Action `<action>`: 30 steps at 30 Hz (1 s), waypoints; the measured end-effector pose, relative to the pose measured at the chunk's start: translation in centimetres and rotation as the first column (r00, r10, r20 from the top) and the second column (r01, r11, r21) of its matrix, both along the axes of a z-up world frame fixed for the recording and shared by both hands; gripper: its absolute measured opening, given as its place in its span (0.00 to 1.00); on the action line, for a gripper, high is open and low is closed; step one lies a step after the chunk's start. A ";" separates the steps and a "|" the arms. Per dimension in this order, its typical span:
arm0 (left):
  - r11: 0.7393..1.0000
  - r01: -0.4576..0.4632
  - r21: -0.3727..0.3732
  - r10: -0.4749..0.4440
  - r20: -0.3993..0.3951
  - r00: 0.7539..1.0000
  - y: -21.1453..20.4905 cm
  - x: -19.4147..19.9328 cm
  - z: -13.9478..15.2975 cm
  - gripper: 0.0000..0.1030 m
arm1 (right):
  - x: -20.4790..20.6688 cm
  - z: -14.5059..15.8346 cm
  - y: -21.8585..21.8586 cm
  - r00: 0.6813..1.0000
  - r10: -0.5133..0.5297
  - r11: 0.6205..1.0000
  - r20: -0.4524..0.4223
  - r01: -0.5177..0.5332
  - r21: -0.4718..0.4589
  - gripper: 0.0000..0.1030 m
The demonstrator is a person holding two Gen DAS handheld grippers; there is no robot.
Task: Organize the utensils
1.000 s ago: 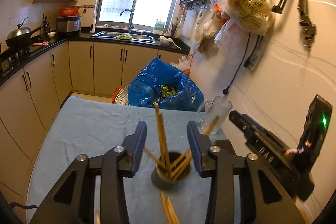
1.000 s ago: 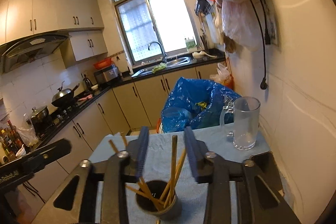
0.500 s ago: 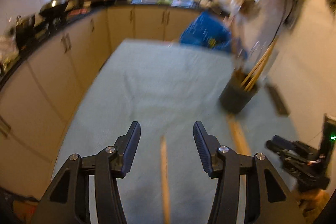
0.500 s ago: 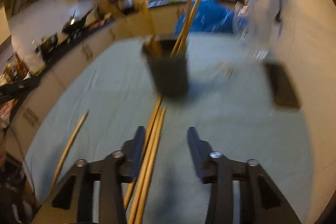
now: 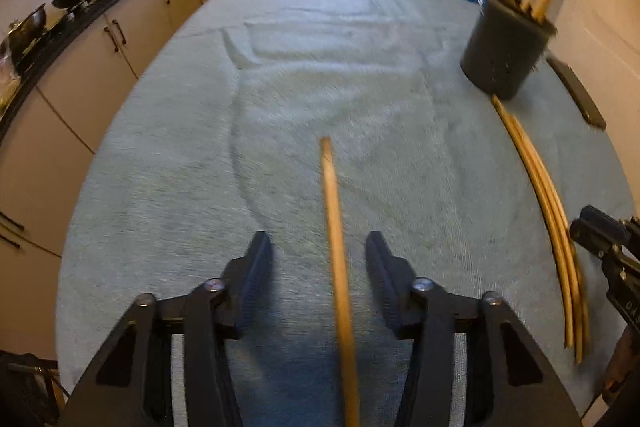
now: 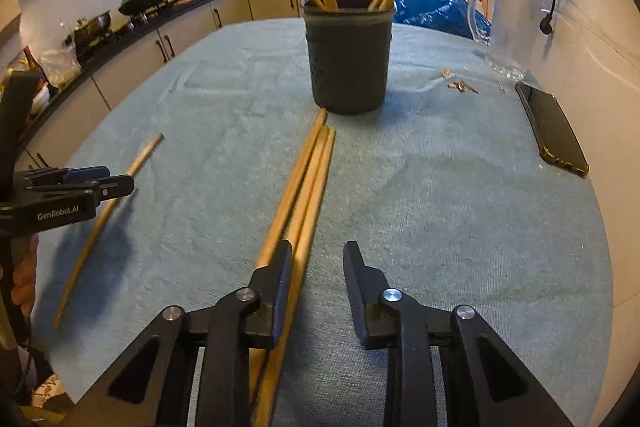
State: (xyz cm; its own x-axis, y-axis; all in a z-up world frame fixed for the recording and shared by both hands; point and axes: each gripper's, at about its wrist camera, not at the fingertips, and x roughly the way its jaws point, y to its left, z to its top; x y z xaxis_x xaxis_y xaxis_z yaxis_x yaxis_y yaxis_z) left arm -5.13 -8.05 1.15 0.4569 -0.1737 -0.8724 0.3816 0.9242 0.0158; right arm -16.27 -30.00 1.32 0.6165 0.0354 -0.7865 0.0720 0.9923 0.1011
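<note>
Step in hand, as judged: pickup of loose chopsticks for the holder (image 6: 347, 57), which stands upright on the cloth (image 5: 320, 75) with several sticks already in it.

Left gripper (image 5: 316, 259): pitched steeply down over the single chopstick (image 5: 334, 227), which lies flat between the jaws. Jaws closing, pads clear of the wood on both sides; nothing grasped yet.

Right gripper (image 6: 316, 267): also angled down, low over the bundle (image 6: 304, 187) of three sticks whose far tips lie just beside the holder's base. Jaws closing; one stick inside the gap, hard against the left pad, the others running under or outside that finger. No pinch evident.

Next move, as judged: left to lower and finish closing, then lift. Right to shift left first, so as to centre on the bundle, or settle for the one stick.

Phone (image 6: 554, 131) and mug (image 6: 508, 27) well clear at right.
</note>
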 end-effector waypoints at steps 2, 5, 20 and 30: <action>1.000 0.009 0.002 -0.009 0.018 1.000 -0.3 -0.3 0.2 0.29 | 0.1 -0.2 -0.1 1.000 0.000 1.000 -0.003 0.000 0.004 0.24; 1.000 0.011 -0.006 -0.011 0.008 1.000 -0.6 -0.2 0.4 0.07 | 0.4 -0.2 0.3 1.000 0.001 1.000 -0.010 -0.001 -0.019 0.24; 0.973 0.014 -0.229 -0.056 -0.179 0.982 -3.2 -1.0 0.4 0.06 | -2.1 -1.2 -4.5 0.969 -0.219 0.976 -0.115 0.219 -0.011 0.07; 0.982 0.078 -0.171 -0.096 -0.095 0.991 -4.1 -0.6 2.7 0.37 | -2.6 -0.9 -7.8 0.970 -0.173 0.983 -0.170 0.181 0.032 0.23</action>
